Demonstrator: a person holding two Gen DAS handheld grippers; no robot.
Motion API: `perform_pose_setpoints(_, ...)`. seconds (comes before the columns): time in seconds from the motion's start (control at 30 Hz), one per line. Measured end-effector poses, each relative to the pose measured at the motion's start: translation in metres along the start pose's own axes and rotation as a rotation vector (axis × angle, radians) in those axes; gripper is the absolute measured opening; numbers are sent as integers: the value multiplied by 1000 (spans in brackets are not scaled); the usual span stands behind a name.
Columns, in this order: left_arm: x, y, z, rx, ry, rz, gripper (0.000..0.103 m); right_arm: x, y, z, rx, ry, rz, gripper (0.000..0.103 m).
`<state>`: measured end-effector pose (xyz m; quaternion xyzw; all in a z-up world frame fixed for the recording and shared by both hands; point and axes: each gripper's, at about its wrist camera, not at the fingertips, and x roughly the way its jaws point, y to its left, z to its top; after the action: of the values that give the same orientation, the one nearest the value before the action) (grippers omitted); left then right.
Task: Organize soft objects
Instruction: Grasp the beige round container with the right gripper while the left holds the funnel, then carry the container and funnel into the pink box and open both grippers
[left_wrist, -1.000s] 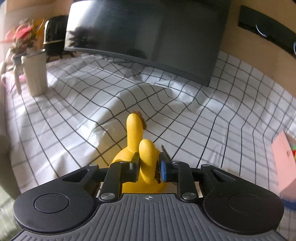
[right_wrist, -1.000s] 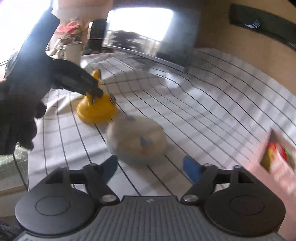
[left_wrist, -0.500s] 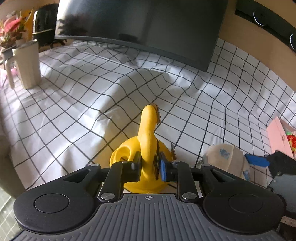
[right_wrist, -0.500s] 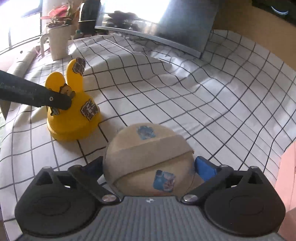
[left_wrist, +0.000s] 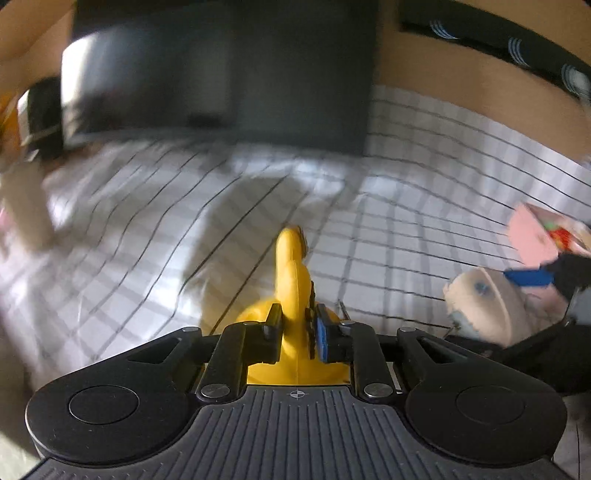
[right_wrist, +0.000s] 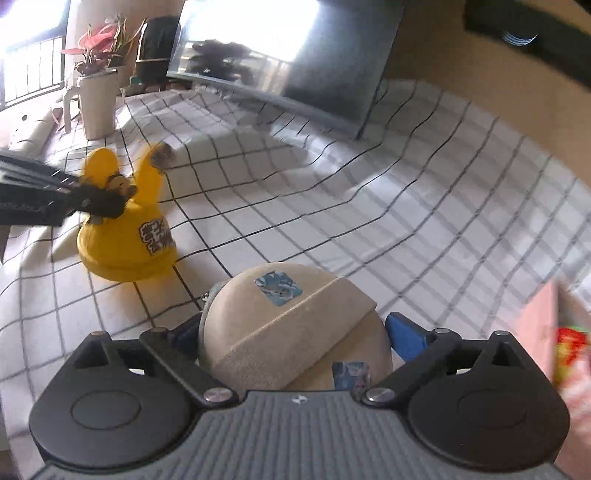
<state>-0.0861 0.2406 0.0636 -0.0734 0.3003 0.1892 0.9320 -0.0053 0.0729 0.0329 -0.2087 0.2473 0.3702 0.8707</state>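
A dark monitor (right_wrist: 288, 59) and a potted plant (right_wrist: 98, 92) are seen at the far edge of the checked cloth (right_wrist: 332, 192). The yellow eared toy (left_wrist: 293, 280) is clamped by the left gripper (left_wrist: 295, 328). The beige round cushion (right_wrist: 291, 332) is clasped by the right gripper (right_wrist: 295, 332). A pink box (left_wrist: 532, 240) is shown sharper in the left view.

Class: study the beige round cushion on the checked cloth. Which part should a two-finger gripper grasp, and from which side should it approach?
Grip the beige round cushion across its widest middle, coming in low from the near side. Its dome gives no edge on top, but the rounded flanks fit between the fingers, as the right gripper shows.
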Motion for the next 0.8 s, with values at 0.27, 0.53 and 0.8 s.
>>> perform_pose_setpoints(0.27,-34,-39,30,244,-64,-215,20,-93,-28,-36,37,12,-176,98)
perform_pose_setpoints(0.53,-69,-139,122,390,-215,-569,20,-154,-86,-46,71,-69,-535,98)
perform_pose_setpoints(0.8,-31,-281,193,361,-264,-867,21,-108,-190,-29,265,-78,-651,98)
